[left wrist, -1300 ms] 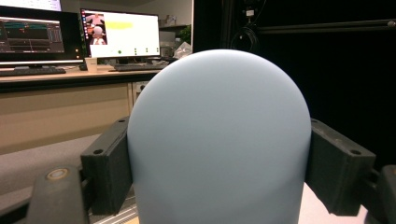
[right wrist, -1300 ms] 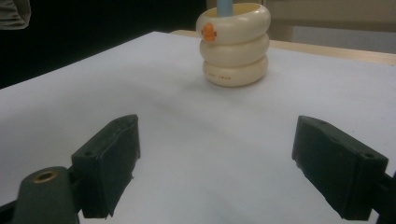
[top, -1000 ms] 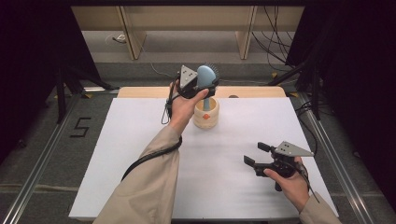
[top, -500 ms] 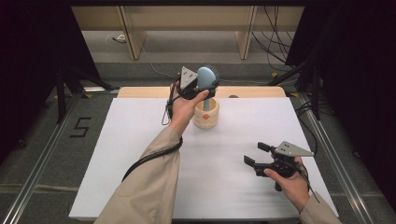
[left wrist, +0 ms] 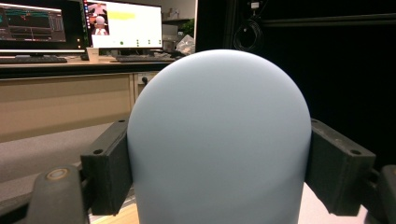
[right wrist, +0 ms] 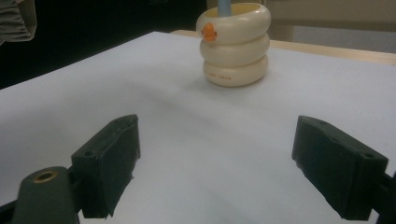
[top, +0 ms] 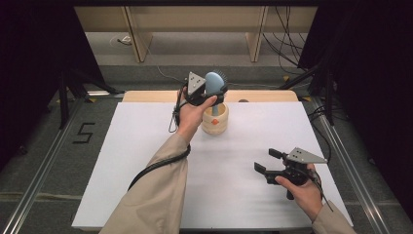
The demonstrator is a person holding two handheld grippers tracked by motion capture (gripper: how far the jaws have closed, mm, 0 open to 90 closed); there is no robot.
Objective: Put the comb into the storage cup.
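between the jaws of the left gripper [top: 208,92] sits the brush head [left wrist: 218,140], clamped on both flanks, its handle dropping straight down into the ringed holder [top: 215,118]. the right gripper [top: 265,162] is well apart, jaws wide and empty.

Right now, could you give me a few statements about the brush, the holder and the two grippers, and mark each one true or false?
1. The left gripper is closed on the pale blue brush head. True.
2. The brush handle stands in a cream ringed holder. True.
3. The right gripper grips the holder. False: its jaws are open with nothing between them, well apart from the holder, over the white table.
4. The holder lies on its side. False: it stands upright.
5. An orange mark sits on the holder's top ring. True.
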